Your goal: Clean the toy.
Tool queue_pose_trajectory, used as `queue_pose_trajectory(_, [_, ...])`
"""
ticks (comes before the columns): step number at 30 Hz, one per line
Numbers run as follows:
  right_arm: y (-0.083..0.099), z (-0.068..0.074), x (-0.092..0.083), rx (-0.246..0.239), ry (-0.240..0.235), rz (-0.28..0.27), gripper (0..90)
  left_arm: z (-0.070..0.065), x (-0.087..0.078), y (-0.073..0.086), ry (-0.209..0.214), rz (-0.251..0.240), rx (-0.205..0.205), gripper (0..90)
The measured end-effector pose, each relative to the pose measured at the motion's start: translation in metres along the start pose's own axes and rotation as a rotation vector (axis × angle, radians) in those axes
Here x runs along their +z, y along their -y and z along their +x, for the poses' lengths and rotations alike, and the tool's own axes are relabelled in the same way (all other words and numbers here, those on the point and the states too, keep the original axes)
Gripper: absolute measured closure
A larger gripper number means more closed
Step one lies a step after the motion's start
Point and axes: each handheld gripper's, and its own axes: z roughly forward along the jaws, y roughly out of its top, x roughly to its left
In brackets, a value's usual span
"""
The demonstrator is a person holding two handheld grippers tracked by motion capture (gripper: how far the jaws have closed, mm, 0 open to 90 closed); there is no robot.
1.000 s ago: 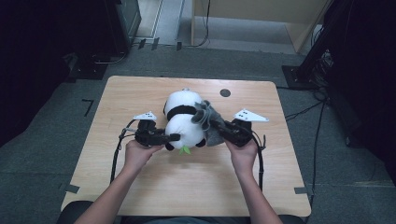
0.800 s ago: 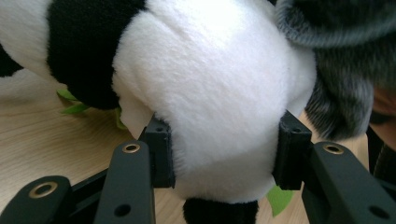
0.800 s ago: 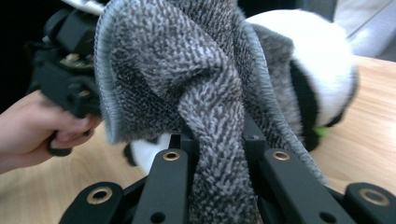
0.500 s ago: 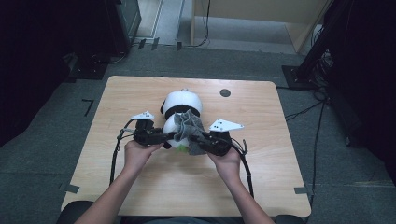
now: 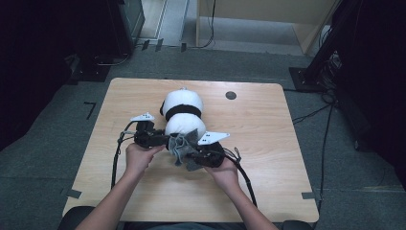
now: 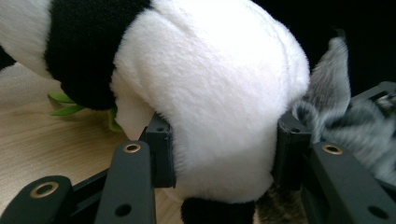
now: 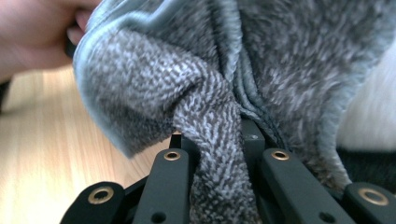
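The near end of the panda plush [image 5: 183,115] is hidden in the high view under the bunched grey cloth [image 5: 184,149] and the two tools, so the grip points cannot be made out there. The left gripper view supplies this: the left hand-held gripper [image 6: 224,140] has its two black jaws pressed into either side of the plush's white rounded end [image 6: 210,93], grasping it, with a black band of fur and a bit of green leaf [image 6: 65,105] beyond, cut off at the frame edge. The right gripper view shows the right hand-held gripper [image 7: 212,135] clenched on a twisted fold of the cloth [image 7: 205,93], which fills most of the frame and is blurred at its edges; a hand [image 7: 32,35] shows at the far left corner.

The plush lies lengthwise on the wooden surface [image 5: 287,158], a little left of centre, running near to far. Both forearms come in from the near edge, the left hand [image 5: 139,155] and right hand [image 5: 222,170] held close together at the plush's near end, grippers pointing inward toward each other. A dark round hole [image 5: 231,95] sits in the surface to the far right.
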Motion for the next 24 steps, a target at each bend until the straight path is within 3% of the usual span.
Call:
queue_pose_trajectory(5, [0.007,-0.008,0.005,0.008,-0.002,0.040,78.7,0.001,-0.002,-0.001,0.003,-0.016,-0.005,52.4])
queue_pose_trajectory(8, [0.010,-0.014,0.009,0.007,0.028,0.084,78.7,0.004,-0.004,-0.002,0.035,-0.019,-0.016,52.3])
queue_pose_trajectory(11, [0.011,-0.023,0.005,0.030,0.037,0.093,78.7,0.004,-0.006,-0.004,0.032,0.005,0.013,52.0])
queue_pose_trajectory(16, [0.012,-0.034,-0.003,0.052,0.091,0.098,78.7,0.006,-0.011,-0.007,0.057,-0.008,0.024,52.0])
queue_pose_trajectory(19, [0.014,-0.045,-0.011,0.090,0.134,0.095,78.6,0.004,-0.013,-0.007,0.043,0.022,0.076,51.8])
queue_pose_trajectory(24, [0.015,-0.056,-0.019,0.119,0.193,0.107,78.7,0.004,-0.013,-0.007,0.056,0.026,0.084,51.8])
